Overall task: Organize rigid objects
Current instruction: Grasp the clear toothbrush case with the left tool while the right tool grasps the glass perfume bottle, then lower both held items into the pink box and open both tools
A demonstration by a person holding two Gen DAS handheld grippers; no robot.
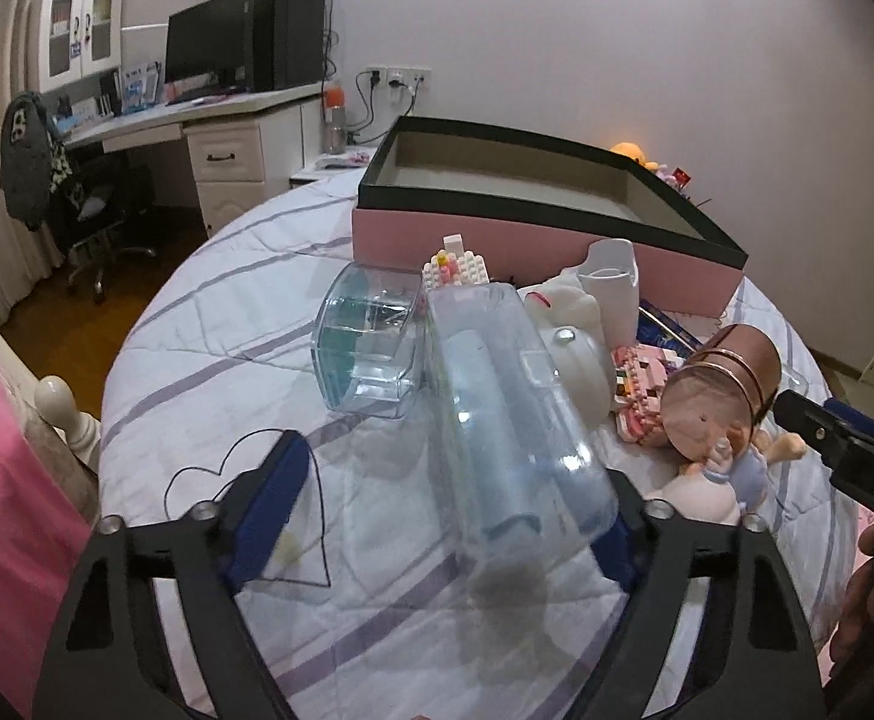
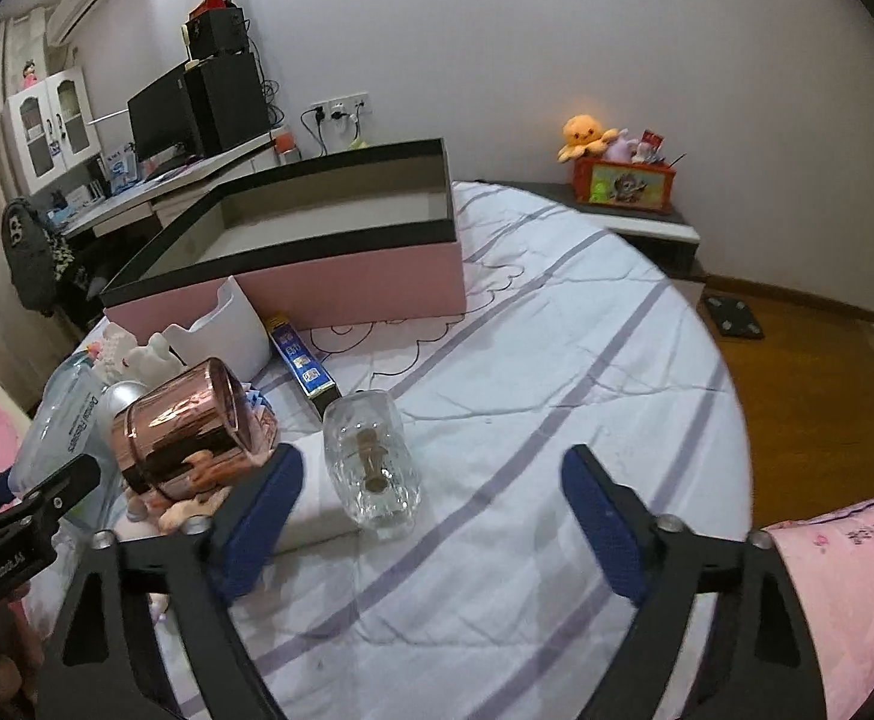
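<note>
Pink box (image 1: 497, 240) with black rim sits open on the bed (image 1: 209, 324), upper centre of the left wrist view; visible interior shows bare floor only. Below it, a clutter pile: blue-tinted clear holder (image 1: 371, 348), long clear case (image 1: 509, 414) lying on its side with a pale roll inside, white cup (image 1: 611, 294), copper tin (image 1: 719, 396) tipped over, block toys (image 1: 455, 267). Left claw (image 1: 455, 510) spread, the clear case's near end between its fingers; contact cannot be told. Right claw (image 2: 431, 510) spread over bare bedding; glass jar (image 2: 371, 462) on its side lies just inside its left finger, brownish item inside.
</note>
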